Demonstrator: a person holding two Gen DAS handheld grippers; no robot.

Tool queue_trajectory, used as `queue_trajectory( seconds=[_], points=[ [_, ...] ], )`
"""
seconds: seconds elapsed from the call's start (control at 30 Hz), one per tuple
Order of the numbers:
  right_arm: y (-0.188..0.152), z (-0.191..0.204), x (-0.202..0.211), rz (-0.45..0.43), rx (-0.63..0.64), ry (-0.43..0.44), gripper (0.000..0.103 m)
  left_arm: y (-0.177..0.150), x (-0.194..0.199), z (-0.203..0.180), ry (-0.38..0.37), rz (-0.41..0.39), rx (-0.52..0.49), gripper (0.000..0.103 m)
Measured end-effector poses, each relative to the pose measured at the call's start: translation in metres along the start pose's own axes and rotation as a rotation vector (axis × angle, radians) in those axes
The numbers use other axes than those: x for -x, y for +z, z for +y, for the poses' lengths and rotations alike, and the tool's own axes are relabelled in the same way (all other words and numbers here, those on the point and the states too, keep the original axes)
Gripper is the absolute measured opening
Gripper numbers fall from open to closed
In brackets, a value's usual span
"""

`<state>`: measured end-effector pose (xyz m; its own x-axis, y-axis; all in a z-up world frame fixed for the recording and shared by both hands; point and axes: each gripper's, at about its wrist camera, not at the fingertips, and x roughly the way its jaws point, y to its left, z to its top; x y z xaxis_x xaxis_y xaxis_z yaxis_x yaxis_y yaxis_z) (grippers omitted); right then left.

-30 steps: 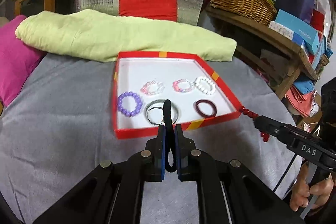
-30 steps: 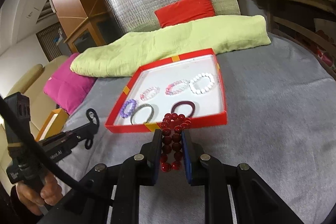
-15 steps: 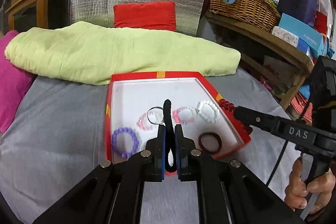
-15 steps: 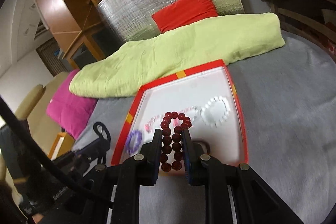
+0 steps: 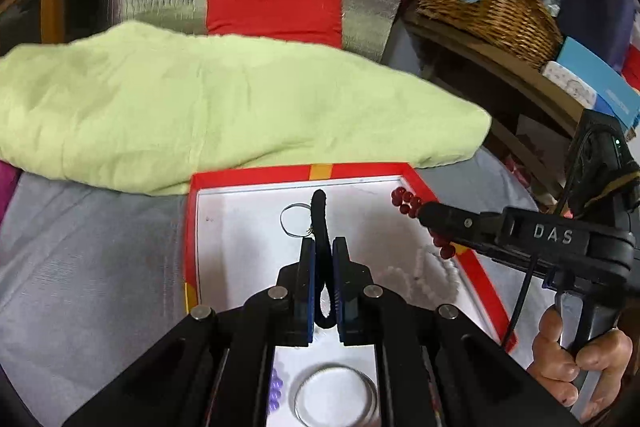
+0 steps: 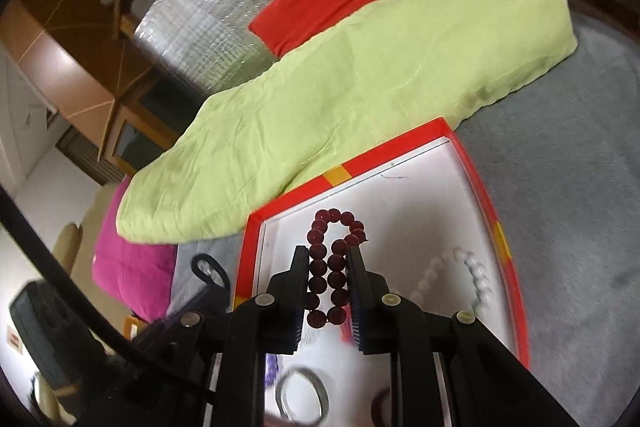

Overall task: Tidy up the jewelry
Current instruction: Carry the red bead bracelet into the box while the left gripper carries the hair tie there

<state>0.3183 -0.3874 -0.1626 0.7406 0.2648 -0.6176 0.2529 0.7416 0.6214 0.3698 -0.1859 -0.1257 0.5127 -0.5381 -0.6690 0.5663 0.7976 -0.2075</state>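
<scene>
While the left gripper [image 5: 323,247] pinches a black band [image 5: 320,215] and the right gripper [image 6: 329,259] clamps red beads [image 6: 334,259], each should release low over the tray's [image 5: 320,171] bare far corners.

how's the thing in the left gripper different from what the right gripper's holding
The black band in the left gripper is a smooth, thin loop with a small wire ring hanging beside it; the dark red bead bracelet in the right gripper is a string of round glossy beads. The band is pinched almost flat, while the bracelet's two strands sit side by side. Both are gripped above the red tray.
</scene>
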Motion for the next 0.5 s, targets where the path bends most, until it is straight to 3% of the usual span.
queue_trajectory(
  seconds=[0.5],
  points=[
    [0.009, -0.026, -0.057, 0.054, -0.098, -0.04, 0.021, -0.002, -0.055, 0.009, 0.025, 0.133, -0.006, 0.009]
  ],
)
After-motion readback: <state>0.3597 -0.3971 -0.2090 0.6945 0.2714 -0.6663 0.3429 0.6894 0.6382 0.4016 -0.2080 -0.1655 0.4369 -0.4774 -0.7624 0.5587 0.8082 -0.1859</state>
